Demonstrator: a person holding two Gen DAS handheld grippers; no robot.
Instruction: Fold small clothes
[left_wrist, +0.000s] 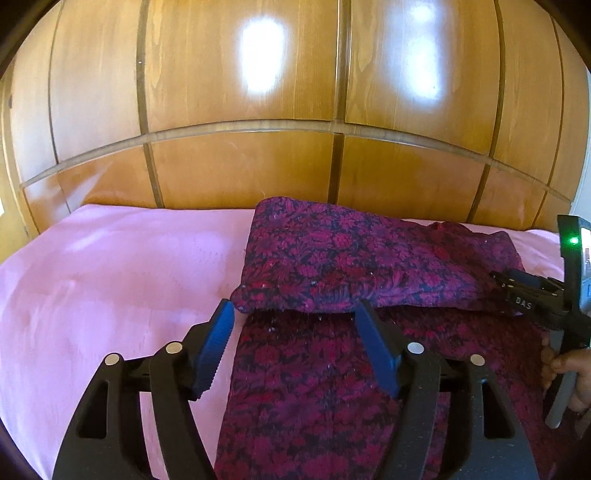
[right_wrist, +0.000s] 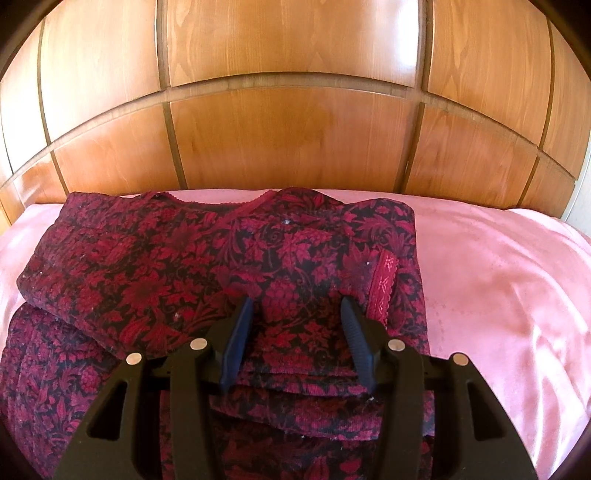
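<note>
Left wrist view: right tongs (left_wrist: 496, 275) labelled "DAS", state unclear there; left tongs (left_wrist: 295, 314) spread above floral garment (left_wrist: 332, 258).

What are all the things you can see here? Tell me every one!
Garment: one, dark red and black flower pattern, partly folded over itself on the bed.
Lace trim: one strip, red, on the garment near the right gripper.
Bedsheet: one, pink, under the garment.
Wooden panels: several, brown and shiny, behind the bed.
Left gripper: one, black with blue pads, open at the fold's edge.
Right gripper: one, black with dark blue pads, jaws apart over the garment.
Hand: one, holding the right gripper's handle.
</note>
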